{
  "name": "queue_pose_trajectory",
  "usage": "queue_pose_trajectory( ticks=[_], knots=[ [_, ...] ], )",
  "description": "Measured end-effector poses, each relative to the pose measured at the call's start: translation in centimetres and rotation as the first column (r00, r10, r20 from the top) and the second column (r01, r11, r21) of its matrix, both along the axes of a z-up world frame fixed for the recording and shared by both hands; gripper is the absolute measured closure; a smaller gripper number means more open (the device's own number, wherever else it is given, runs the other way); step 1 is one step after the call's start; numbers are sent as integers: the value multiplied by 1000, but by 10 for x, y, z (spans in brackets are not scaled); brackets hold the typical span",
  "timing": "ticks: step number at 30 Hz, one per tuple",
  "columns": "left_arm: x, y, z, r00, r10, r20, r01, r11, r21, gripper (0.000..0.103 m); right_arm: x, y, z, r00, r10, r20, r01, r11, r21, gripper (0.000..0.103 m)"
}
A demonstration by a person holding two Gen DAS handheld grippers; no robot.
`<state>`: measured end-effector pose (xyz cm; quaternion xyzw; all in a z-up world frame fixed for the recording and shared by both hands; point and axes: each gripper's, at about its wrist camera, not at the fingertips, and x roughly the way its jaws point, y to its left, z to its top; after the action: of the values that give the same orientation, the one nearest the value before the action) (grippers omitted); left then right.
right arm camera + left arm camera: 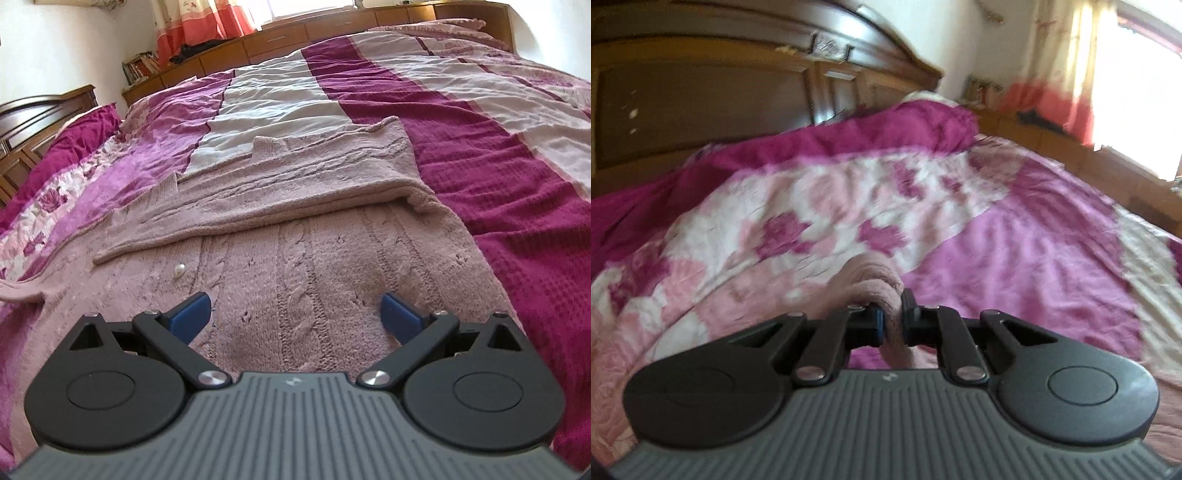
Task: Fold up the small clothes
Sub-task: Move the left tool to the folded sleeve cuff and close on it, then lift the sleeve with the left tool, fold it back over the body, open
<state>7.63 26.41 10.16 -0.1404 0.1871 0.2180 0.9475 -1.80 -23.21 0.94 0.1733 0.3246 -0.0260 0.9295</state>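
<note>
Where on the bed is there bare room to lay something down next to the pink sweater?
Free: the magenta waffle stripe right of the pink knit sweater, and the white panel beyond its folded sleeve. Crowded: the sweater fills the near middle under the open right hand-held gripper.

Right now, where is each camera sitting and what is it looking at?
Left wrist: sits on the left gripper, faces the wooden headboard over the bedspread; shows its shut jaws pinching pink knit.
Right wrist: sits on the right gripper, looks down along the bed at the pink cardigan; shows its open blue fingers.
Both share the bed, pink knit, headboard and orange curtain.
</note>
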Motion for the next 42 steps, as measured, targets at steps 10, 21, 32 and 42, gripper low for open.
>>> queue_pose_trajectory(
  ticks=[10, 21, 32, 42],
  knots=[
    [0, -83, 30, 977, -192, 98, 194, 981, -16, 92, -5, -10, 2, 1000, -22, 9, 22, 999, 38, 2],
    [0, -158, 16, 939, -334, 81, 339, 939, -59, 92, -11, -20, 3, 999, -46, 18, 44, 997, 70, 2],
    [4, -210, -27, 893, -445, -72, 445, 895, -15, 92, -14, -22, 0, 999, -48, 26, 45, 996, 83, 2],
    [13, -233, -61, 836, -496, -235, 505, 863, -25, 89, -15, -26, -1, 999, -45, 30, 42, 995, 93, 2]
  ],
)
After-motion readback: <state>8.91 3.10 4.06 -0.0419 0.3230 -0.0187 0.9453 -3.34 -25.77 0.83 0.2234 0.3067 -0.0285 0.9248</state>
